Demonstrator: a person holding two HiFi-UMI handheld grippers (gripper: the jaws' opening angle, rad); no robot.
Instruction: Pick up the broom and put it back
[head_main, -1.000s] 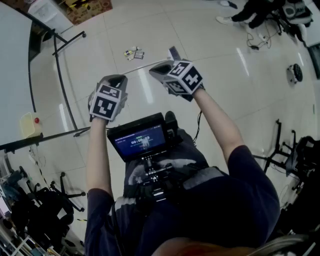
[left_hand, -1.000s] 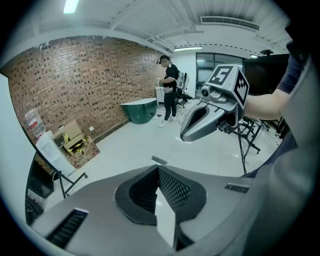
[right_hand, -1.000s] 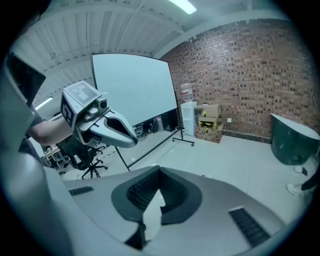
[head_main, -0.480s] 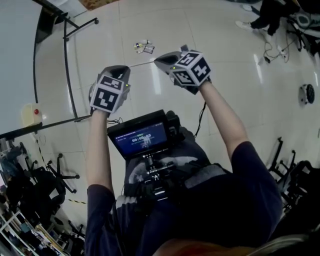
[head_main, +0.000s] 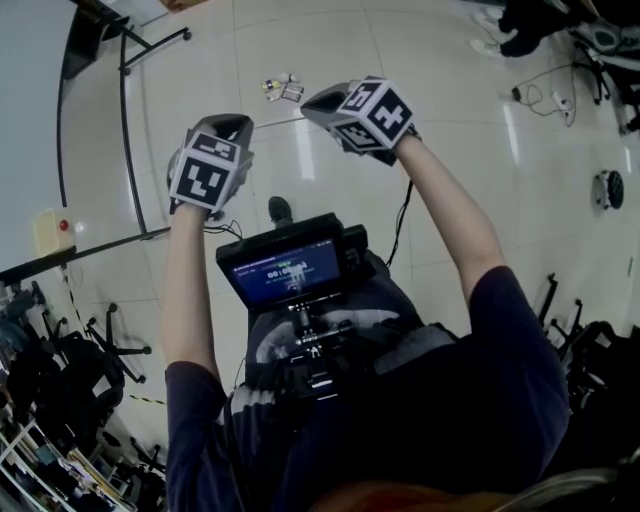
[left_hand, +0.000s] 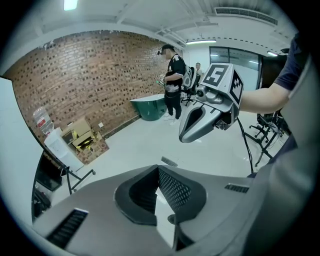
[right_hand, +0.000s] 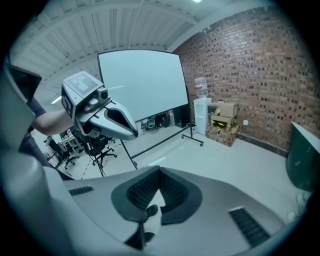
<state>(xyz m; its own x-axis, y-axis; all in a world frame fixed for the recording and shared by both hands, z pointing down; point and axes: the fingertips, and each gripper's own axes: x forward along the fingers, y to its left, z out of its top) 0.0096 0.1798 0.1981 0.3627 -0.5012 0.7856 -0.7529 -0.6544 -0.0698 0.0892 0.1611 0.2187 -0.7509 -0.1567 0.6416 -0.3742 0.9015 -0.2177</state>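
Searching looks like the step in hand: no broom shows in any view, and the left claw and right claw are both closed on nothing above the floor. Next, the broom must be found and a claw opened round its handle. Since a second ago, both claws sit higher in the head view, nearer the small floor items.

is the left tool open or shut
Shut: the left tool has its jaws meeting at the tips, with nothing between them.
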